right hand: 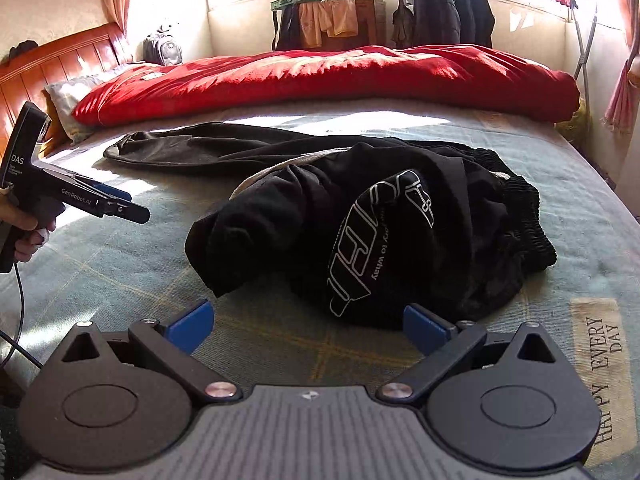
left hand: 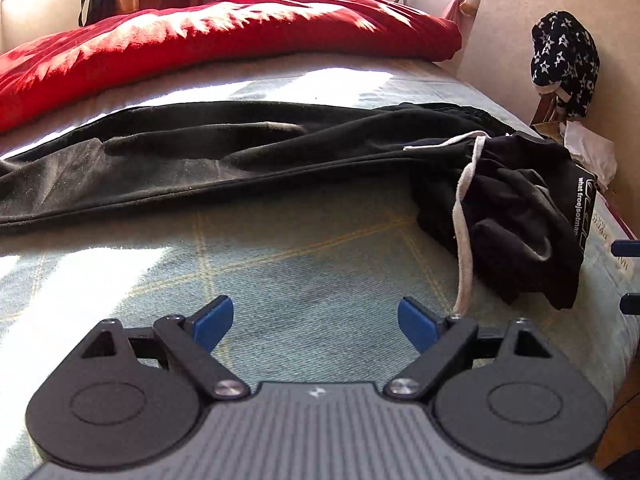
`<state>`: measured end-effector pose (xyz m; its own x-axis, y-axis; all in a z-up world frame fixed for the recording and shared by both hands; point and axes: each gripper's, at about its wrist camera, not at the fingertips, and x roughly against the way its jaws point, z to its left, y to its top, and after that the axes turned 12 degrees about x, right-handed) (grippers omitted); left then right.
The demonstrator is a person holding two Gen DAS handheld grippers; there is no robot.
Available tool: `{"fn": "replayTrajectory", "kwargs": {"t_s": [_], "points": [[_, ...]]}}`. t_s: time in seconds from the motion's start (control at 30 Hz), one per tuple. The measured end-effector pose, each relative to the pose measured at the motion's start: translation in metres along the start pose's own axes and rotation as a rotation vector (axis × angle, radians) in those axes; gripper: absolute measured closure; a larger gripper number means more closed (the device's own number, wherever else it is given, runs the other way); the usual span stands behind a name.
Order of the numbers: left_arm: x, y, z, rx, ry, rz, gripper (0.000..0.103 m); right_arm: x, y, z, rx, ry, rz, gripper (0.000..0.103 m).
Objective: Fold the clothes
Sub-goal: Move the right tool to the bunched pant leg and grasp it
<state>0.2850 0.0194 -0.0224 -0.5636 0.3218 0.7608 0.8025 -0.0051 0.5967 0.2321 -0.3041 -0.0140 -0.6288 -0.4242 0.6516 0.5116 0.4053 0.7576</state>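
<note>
On the pale checked bed sheet point(right hand: 120, 264), black trousers point(right hand: 360, 216) lie lengthwise across the bed, legs toward the headboard point(right hand: 60, 64), bunched waistband nearest with white drawstring point(left hand: 464, 216) and printed lettering. Left gripper point(left hand: 316, 322) and right gripper point(right hand: 308, 326) hover spread wide, holding nothing.

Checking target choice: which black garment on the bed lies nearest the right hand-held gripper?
The bunched black top with white printed lettering, just ahead of the open right hand-held gripper. The black trousers stretch out farther back, toward the red duvet.

Bare bedsheet point(right hand: 280, 344) before both claws; crumpled black garment point(right hand: 380, 232) blocks beyond
</note>
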Motion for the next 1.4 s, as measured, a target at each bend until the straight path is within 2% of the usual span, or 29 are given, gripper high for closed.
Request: {"fn": "replayTrajectory", "kwargs": {"t_s": [0.2, 0.37, 0.57, 0.73, 1.0, 1.1, 1.23, 1.27, 1.33, 1.4], "points": [[0.010, -0.020, -0.032, 0.022, 0.054, 0.003, 0.014, 0.017, 0.015, -0.056, 0.033, 0.087, -0.066, 0.006], [0.026, -0.035, -0.050, 0.019, 0.099, -0.029, 0.014, 0.012, 0.065, -0.117, 0.144, 0.046, -0.117, 0.016], [0.038, -0.045, -0.059, 0.082, 0.120, -0.067, 0.014, -0.061, 0.138, -0.178, 0.237, 0.024, -0.063, 0.041], [0.045, -0.054, -0.059, 0.132, 0.167, -0.065, 0.014, -0.146, 0.176, -0.201, 0.322, 0.074, 0.007, 0.043], [0.061, -0.073, -0.056, 0.187, 0.224, -0.060, 0.014, -0.267, 0.183, -0.210, 0.428, 0.137, 0.167, 0.043], [0.065, -0.081, -0.051, 0.212, 0.245, -0.059, 0.014, -0.286, 0.175, -0.210, 0.449, 0.181, 0.208, 0.041], [0.064, -0.088, -0.045, 0.252, 0.252, -0.038, 0.014, -0.287, 0.171, -0.222, 0.378, 0.264, 0.231, 0.040], [0.063, -0.089, -0.044, 0.252, 0.254, -0.032, 0.014, -0.284, 0.169, -0.221, 0.381, 0.286, 0.242, 0.043], [0.060, -0.089, -0.043, 0.252, 0.253, -0.025, 0.013, -0.276, 0.166, -0.220, 0.390, 0.301, 0.247, 0.055], [0.057, -0.087, -0.042, 0.254, 0.248, -0.026, 0.014, -0.268, 0.164, -0.216, 0.405, 0.280, 0.244, 0.076]]}}
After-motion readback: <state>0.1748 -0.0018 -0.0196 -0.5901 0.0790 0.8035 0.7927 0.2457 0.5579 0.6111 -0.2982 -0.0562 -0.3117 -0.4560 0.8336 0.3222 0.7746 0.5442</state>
